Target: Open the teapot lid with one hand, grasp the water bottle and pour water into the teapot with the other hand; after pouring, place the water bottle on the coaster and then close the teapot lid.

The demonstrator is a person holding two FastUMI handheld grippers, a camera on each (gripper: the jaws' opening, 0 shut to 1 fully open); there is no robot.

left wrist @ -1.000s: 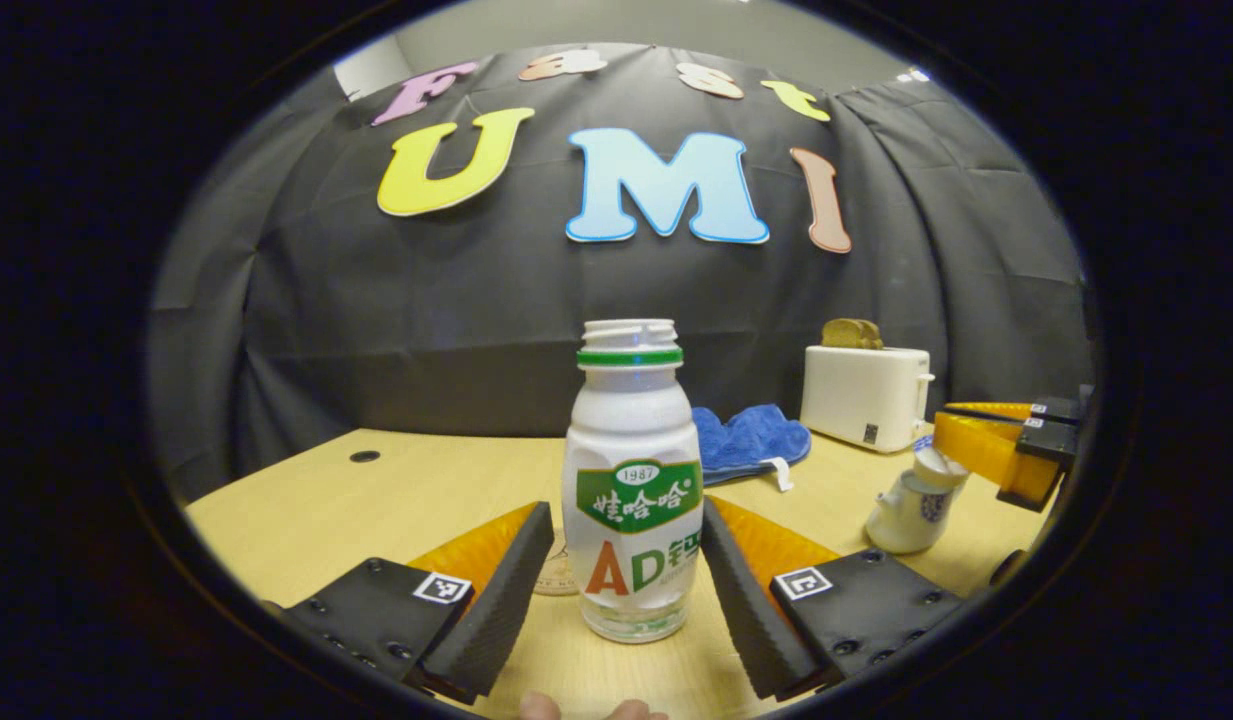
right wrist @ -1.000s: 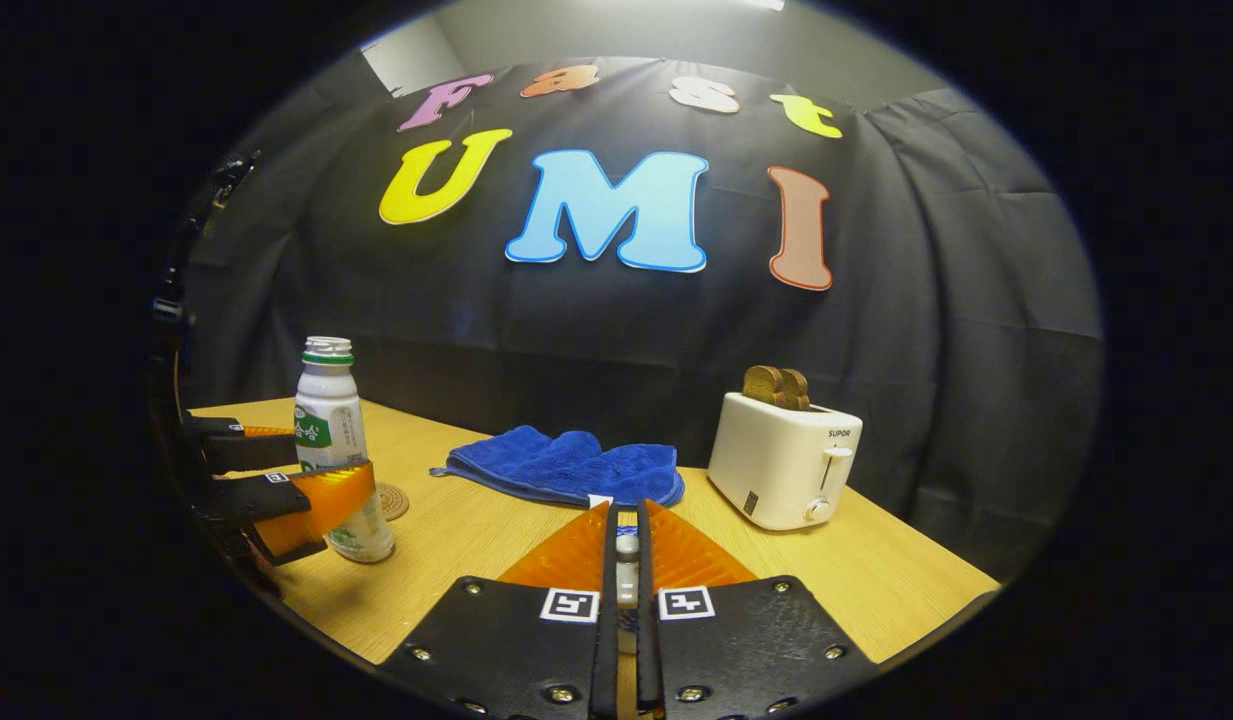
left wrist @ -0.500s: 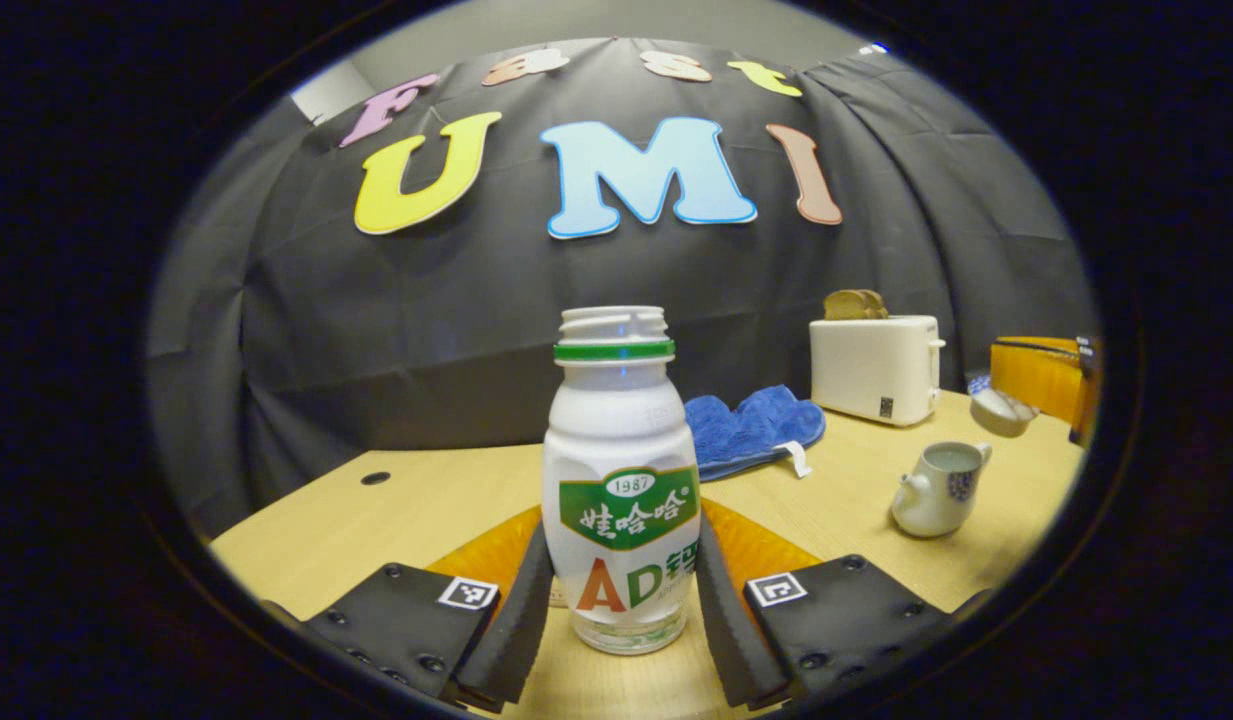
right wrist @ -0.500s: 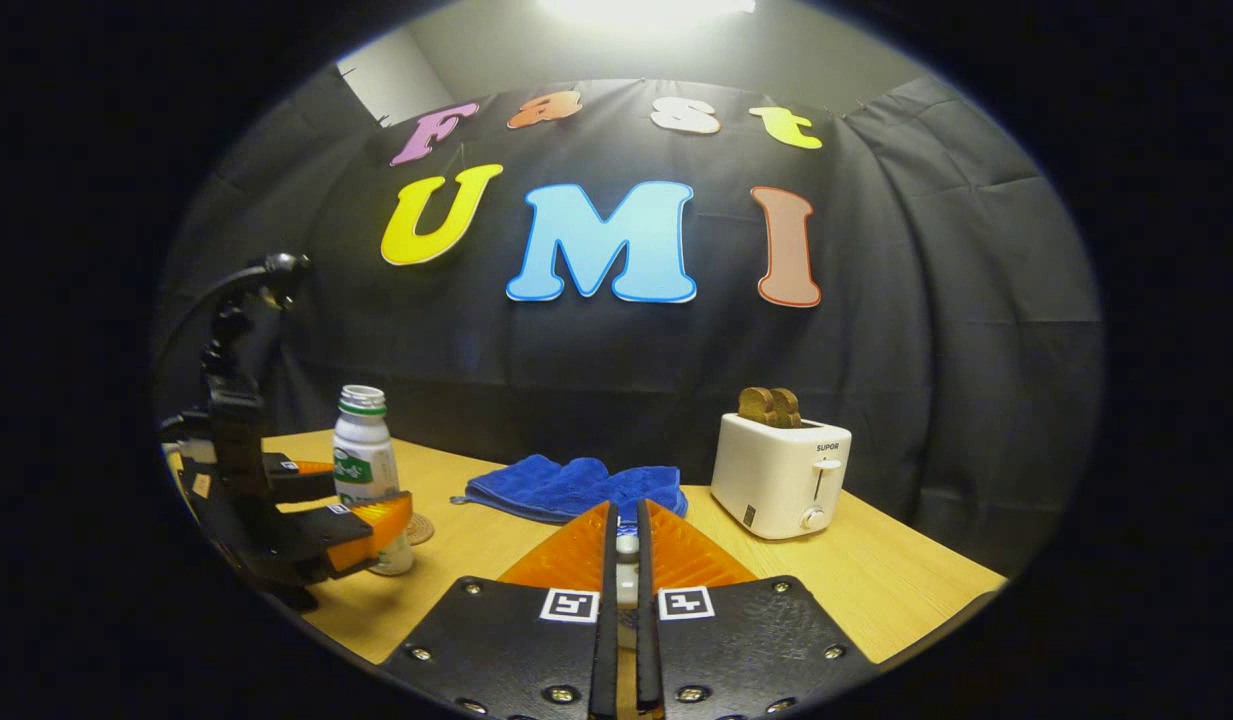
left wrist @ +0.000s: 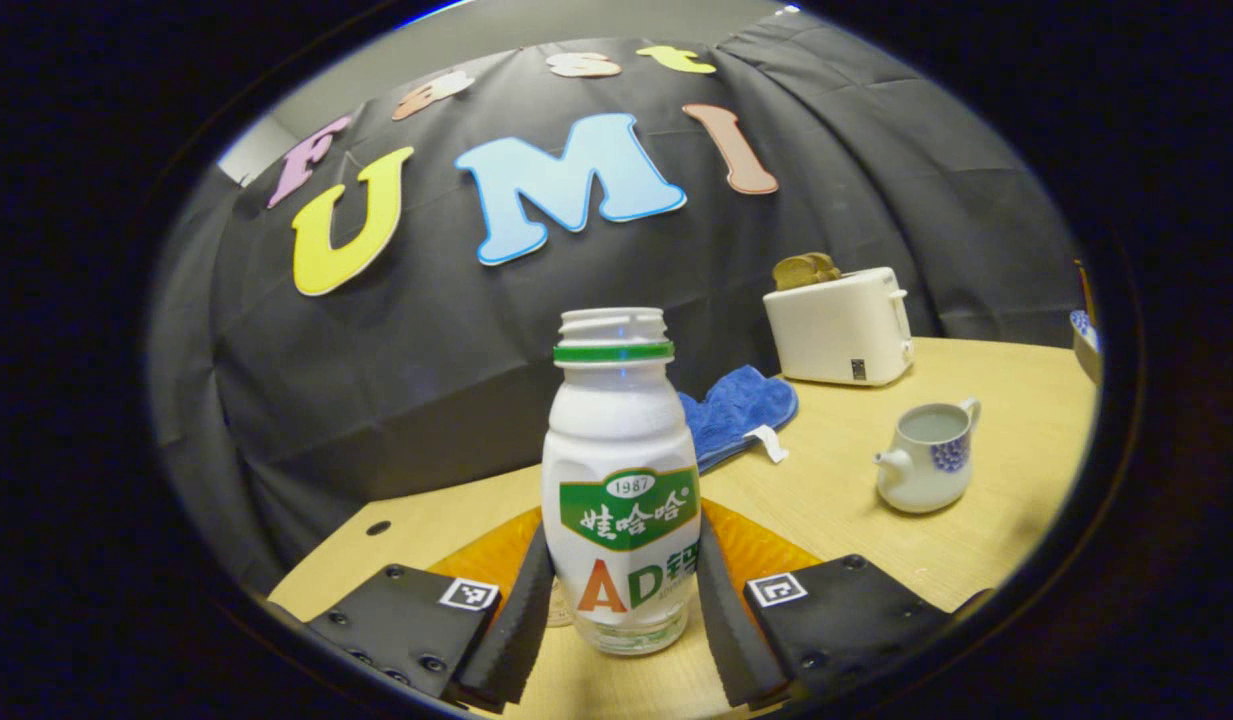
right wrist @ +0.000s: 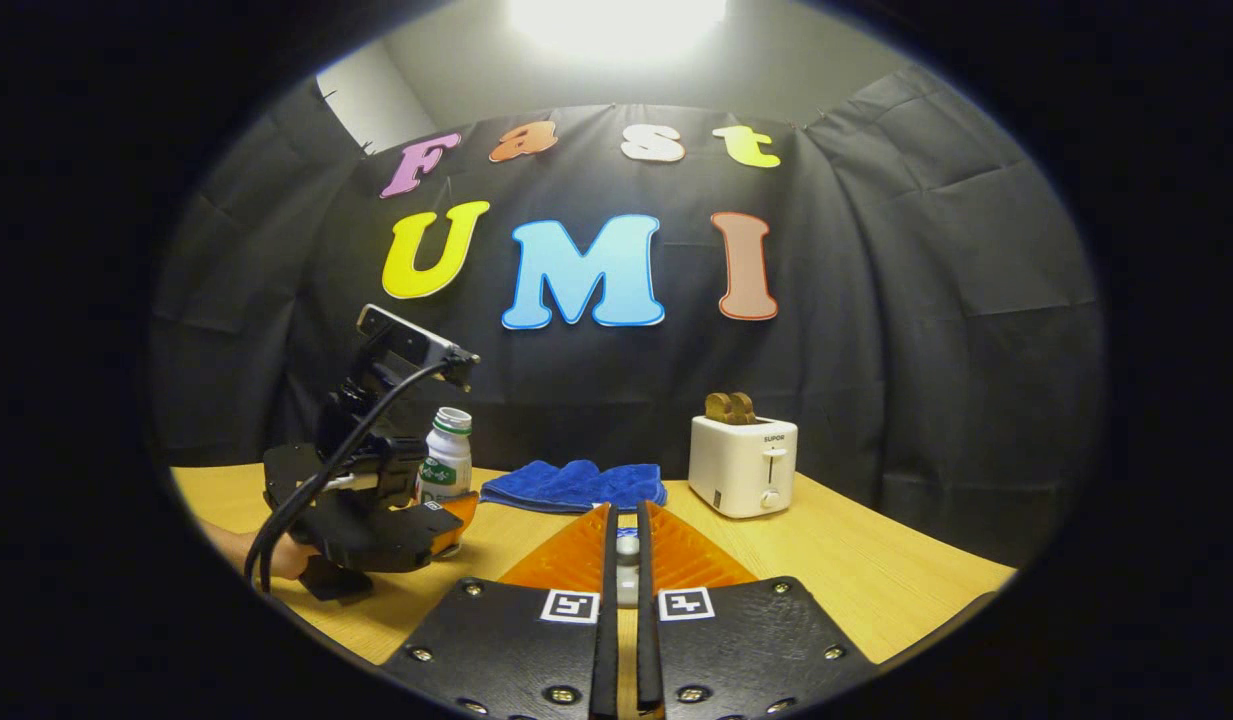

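So the bench (left wrist: 1016, 400) carries everything here, and I'll use the teapot as the anchor. The white toaster (left wrist: 838, 322) with bread in its slots sits behind the teapot against the cloth wall, out of the way, and a blue towel (left wrist: 734, 410) lies crumpled beside the toaster, on the bottle's side of the teapot.

The water bottle (left wrist: 619, 478) is well apart from the teapot, cap already off, and the left tool (left wrist: 621, 600) has both fingers pressed against its lower body. Gripping low like that makes sense to me: it leaves the neck free for tipping toward the pot. I can't tell whether the base is off the bench. The view is tilted, so my guess is the carry toward the pot is starting.

The teapot (left wrist: 926, 455) stands upright with its mouth open, spout pointing toward the bottle.

The right tool (right wrist: 626, 560) is clamped shut on a small pale piece, most likely the lid knob (right wrist: 627, 546), held off to the side so the pot's mouth stays clear.

A bit of the coaster (left wrist: 556, 605) peeks out just behind the bottle.
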